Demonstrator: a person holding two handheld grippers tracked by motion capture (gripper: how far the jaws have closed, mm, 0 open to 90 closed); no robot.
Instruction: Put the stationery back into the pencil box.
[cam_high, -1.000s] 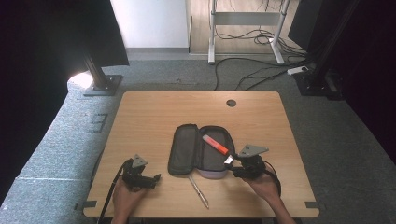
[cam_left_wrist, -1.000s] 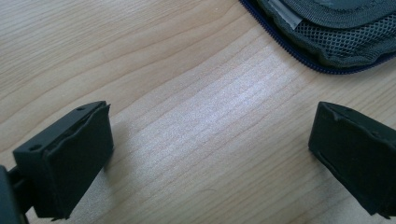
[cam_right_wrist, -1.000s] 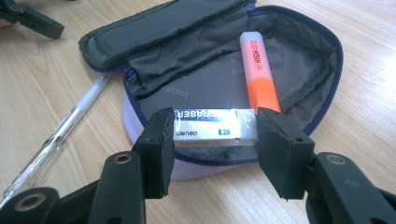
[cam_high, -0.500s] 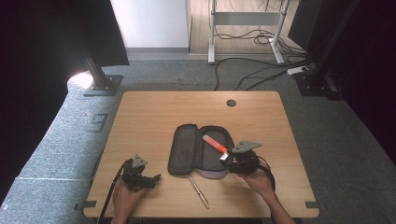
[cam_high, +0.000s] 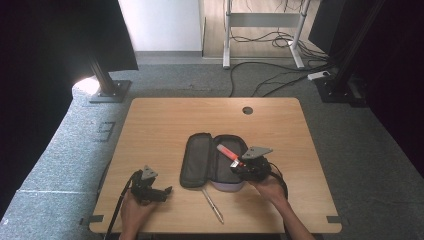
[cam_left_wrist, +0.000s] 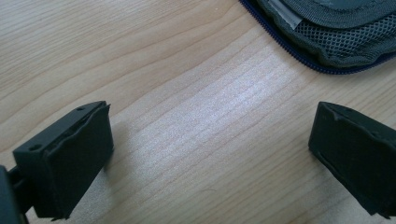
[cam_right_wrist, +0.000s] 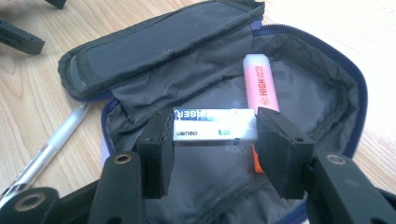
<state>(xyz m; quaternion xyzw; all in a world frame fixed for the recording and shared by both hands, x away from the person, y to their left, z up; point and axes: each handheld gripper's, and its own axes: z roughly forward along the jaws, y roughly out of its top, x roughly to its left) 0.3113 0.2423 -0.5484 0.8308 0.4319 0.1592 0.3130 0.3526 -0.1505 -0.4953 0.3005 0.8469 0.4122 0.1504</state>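
The left tool (cam_high: 167, 190) rests low with jaws wide apart; the right tool (cam_right_wrist: 215, 133) is clamped.

Item count on the light wooden counter (cam_high: 165, 125):

- One dark grey fabric zip pencil case (cam_right_wrist: 224, 93), lying open.
- One pink-orange highlighter marker (cam_right_wrist: 260, 84), inside the case.
- One white rectangular eraser in a printed sleeve (cam_right_wrist: 214, 125).
- One clear-barrelled pen (cam_high: 212, 204), beside the case.
- Two black hand-held two-jaw grippers: left gripper (cam_high: 166, 191), right gripper (cam_high: 236, 169).

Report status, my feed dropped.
Right gripper shut on white eraser over open grey pencil case. Left gripper open. Orange highlighter inside.
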